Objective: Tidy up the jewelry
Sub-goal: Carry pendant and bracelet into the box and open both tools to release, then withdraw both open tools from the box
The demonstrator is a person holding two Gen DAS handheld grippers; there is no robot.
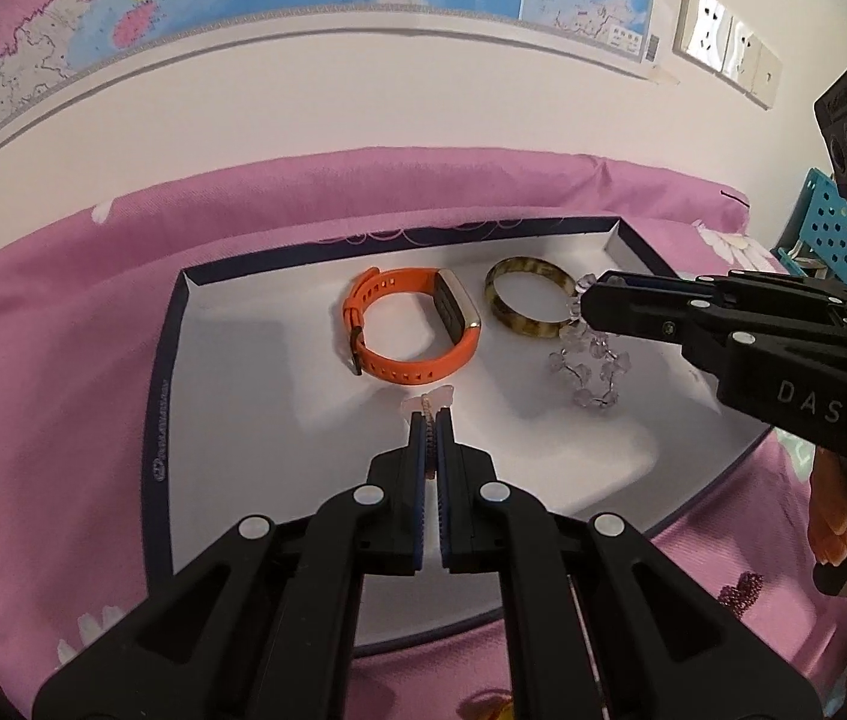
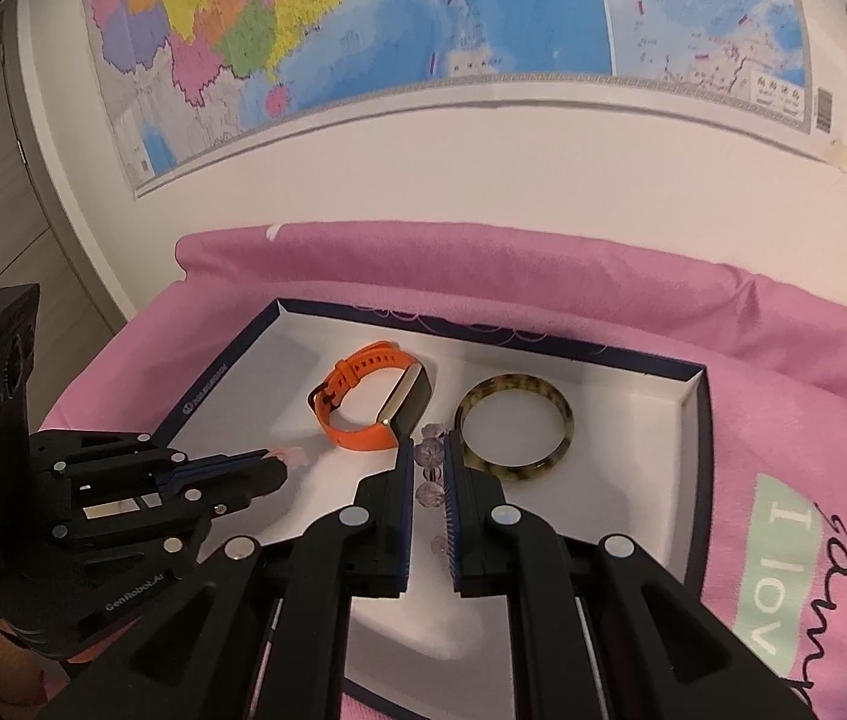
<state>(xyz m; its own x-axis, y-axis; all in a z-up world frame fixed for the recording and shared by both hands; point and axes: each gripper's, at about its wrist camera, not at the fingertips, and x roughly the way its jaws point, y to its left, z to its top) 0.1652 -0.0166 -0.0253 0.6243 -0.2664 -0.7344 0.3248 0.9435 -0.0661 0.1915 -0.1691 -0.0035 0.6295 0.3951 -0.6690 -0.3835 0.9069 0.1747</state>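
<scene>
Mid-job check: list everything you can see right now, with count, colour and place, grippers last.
tray: one, white inside with dark blue rim, on the pink cloth
orange watch: one, orange strap, lying in the tray, left of the bangle
bangle: one, mottled brown and yellow, in the tray, right of the watch
crystal bead bracelet: one, pale lilac, hanging from the right gripper over the tray
small pink piece: one, pale pink, pinched at the left gripper's tips; too small to identify
pink cloth: one, floral print, under the tray
wall maps: two, multicoloured, on the wall behind
wall sockets: a white row, right of the maps
left gripper: black, shut
right gripper: black, shut on the bracelet
</scene>
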